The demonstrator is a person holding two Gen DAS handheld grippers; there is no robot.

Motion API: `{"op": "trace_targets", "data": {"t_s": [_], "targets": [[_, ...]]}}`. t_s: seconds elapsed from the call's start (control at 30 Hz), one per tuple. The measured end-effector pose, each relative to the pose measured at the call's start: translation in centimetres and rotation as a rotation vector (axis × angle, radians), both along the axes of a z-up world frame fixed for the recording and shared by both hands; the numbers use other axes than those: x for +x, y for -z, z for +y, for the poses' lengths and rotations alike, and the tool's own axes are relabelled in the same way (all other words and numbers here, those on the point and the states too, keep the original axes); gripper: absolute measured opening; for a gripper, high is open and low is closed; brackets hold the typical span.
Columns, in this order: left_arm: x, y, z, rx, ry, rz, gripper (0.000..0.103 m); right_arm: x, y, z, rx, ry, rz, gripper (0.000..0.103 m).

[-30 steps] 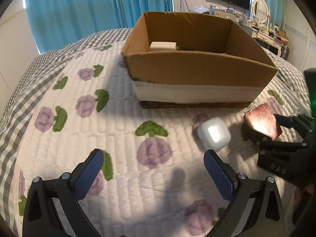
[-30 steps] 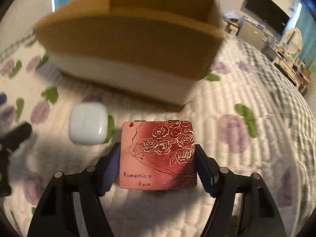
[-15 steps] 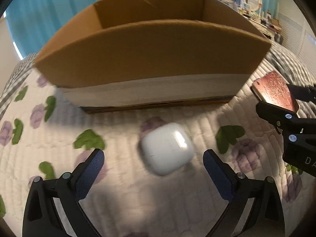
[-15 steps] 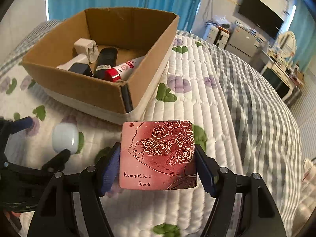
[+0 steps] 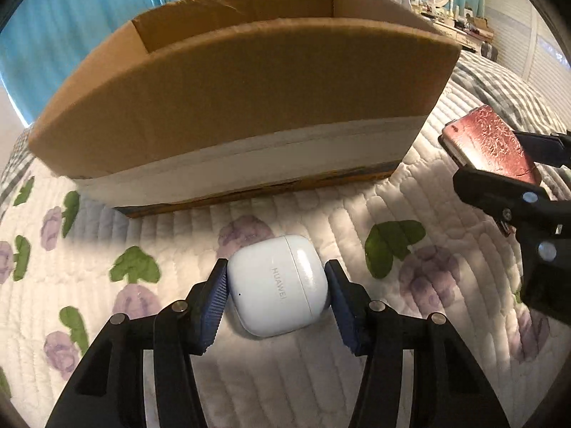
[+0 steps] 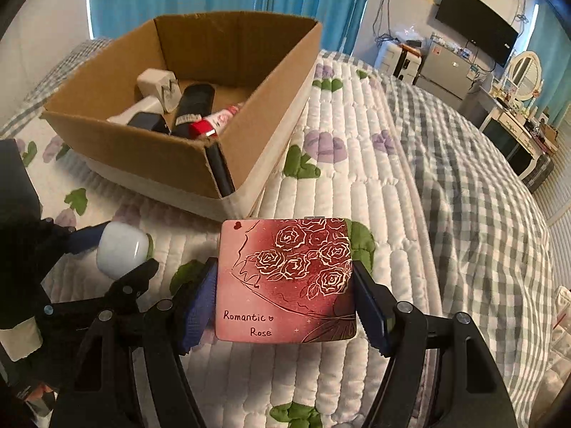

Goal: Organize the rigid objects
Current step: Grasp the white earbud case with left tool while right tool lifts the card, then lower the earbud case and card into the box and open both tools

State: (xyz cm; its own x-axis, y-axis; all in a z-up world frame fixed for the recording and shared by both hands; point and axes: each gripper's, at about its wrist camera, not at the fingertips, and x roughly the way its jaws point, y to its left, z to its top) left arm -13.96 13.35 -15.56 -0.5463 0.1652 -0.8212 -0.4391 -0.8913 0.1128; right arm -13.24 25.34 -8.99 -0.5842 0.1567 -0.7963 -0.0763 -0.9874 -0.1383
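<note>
The left gripper [image 5: 276, 290] is pinching a white HUAWEI earbud case [image 5: 278, 285] across its two rounded sides, the case lying on the floral quilt [image 5: 357, 221] just in front of the cardboard box [image 5: 242, 107]. Glossy, smooth and pebble-shaped, it is likely light, rigid and slippery, so the ribbed pads pressing its widest flanks are probably gripping it best. The right gripper [image 6: 285, 299] is clamping a flat red "Romantic Rose" case [image 6: 285, 281] by its side edges, off the quilt near the box's corner; it looks stiff and thin.
</note>
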Motion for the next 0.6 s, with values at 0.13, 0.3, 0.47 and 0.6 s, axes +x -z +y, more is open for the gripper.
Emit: {"op": "trace_targets", "data": {"t_s": [0.13,0.3,0.47,0.6], "targets": [[0.9,-2.0,-1.4,0.011,0.003,0.022,0.055,1.1,-1.5,-0.8,0.017,0.001,0.042,0.071],[1.9,-5.9,-3.3,0.041,-0.003,0.069,0.055,2.0,-4.3,-1.7,0.018,-0.003,0.084,0.071],[1.5,-11.0,-3.6,0.077,-0.02,0.132,0.055,3.1,-8.0,-2.5,0.028,-0.013,0.138,0.071],[0.5,-14.4,-5.3,0.11,-0.021,0.163,0.055,3.3,-11.6,-3.1,0.031,-0.019,0.193,0.071]]}}
